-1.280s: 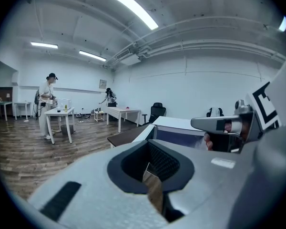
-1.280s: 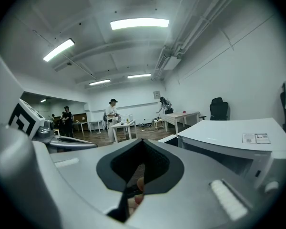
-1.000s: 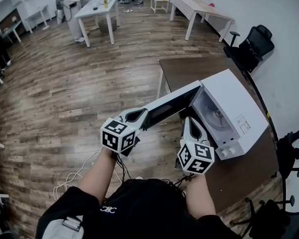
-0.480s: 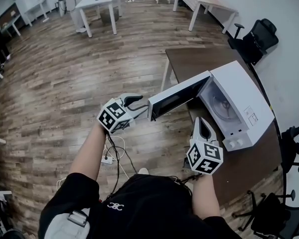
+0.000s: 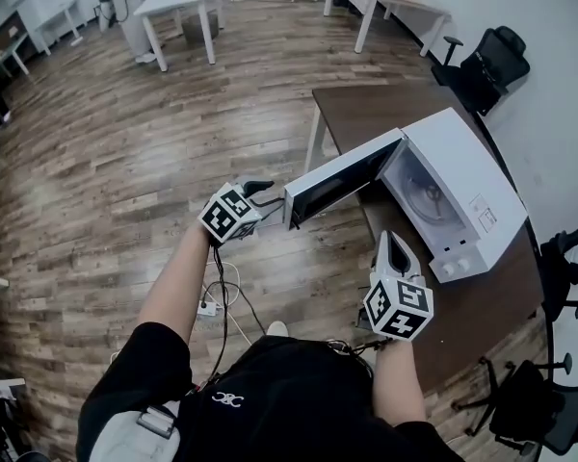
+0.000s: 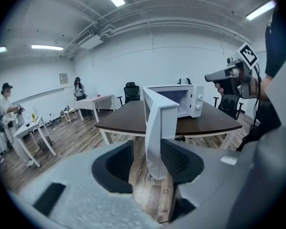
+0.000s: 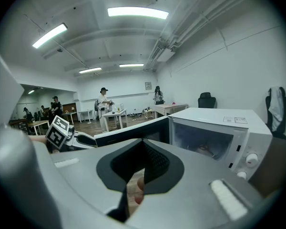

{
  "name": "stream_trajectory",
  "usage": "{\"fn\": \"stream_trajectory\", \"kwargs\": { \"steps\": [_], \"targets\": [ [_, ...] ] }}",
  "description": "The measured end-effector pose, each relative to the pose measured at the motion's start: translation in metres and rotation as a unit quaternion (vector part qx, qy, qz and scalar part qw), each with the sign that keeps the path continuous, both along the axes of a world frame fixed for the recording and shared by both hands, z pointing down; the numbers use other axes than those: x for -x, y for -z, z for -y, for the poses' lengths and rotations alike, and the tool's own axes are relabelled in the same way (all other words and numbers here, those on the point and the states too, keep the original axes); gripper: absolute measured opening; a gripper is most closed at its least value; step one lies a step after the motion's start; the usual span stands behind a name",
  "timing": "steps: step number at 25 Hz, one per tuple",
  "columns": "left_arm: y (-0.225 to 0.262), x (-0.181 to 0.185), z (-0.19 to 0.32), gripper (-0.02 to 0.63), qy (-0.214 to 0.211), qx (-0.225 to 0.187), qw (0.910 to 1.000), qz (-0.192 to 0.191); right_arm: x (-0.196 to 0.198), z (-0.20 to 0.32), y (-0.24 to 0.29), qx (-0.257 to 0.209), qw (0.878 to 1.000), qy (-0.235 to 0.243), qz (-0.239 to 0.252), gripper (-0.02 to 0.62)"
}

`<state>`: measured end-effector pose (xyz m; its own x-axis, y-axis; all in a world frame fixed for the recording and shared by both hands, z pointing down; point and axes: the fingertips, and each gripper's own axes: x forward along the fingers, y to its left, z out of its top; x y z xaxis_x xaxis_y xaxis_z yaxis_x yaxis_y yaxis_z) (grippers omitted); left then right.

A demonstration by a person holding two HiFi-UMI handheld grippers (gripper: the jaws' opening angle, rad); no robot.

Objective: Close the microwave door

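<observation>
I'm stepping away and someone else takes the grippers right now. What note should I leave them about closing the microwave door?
Left gripper: jaws opening; the free edge of the microwave door stands between them, not clamped.
Right gripper: shut, holding nothing, hovering in front of the microwave without touching it.
The microwave sits on the brown table, with its door swung wide open past the table edge.
Done: nothing closed yet.
Left to do: swing the door round until it shuts flush.
</observation>
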<state>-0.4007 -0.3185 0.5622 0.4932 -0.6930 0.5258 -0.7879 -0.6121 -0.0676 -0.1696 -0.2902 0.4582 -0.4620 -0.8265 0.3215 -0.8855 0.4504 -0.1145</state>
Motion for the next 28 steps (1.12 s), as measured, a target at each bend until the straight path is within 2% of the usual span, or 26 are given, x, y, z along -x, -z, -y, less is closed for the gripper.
{"fn": "stream_trajectory", "kwargs": {
  "steps": [3,10,14,21,28],
  "targets": [
    [-0.003,-0.004,0.002,0.177,-0.006,0.007,1.0000,-0.003,-0.005,-0.002,-0.002,0.004,1.000,-0.005,-0.002,0.002],
    [-0.005,-0.012,-0.003,0.091,-0.004,0.001,0.9998,-0.018,-0.015,0.000,-0.007,0.010,1.000,-0.019,0.002,0.002],
    [-0.004,-0.018,-0.008,0.092,-0.010,0.002,0.9995,-0.030,-0.014,-0.002,-0.006,0.011,1.000,-0.018,0.003,0.002],
    [-0.004,-0.050,-0.023,0.095,-0.060,0.011,0.9974,-0.039,-0.020,0.000,-0.008,0.012,1.000,-0.021,0.004,0.002],
    [-0.004,-0.099,-0.040,0.153,-0.134,0.023,0.9900,-0.036,-0.037,0.002,-0.012,0.017,0.999,-0.035,0.003,0.002]
  ]
}}
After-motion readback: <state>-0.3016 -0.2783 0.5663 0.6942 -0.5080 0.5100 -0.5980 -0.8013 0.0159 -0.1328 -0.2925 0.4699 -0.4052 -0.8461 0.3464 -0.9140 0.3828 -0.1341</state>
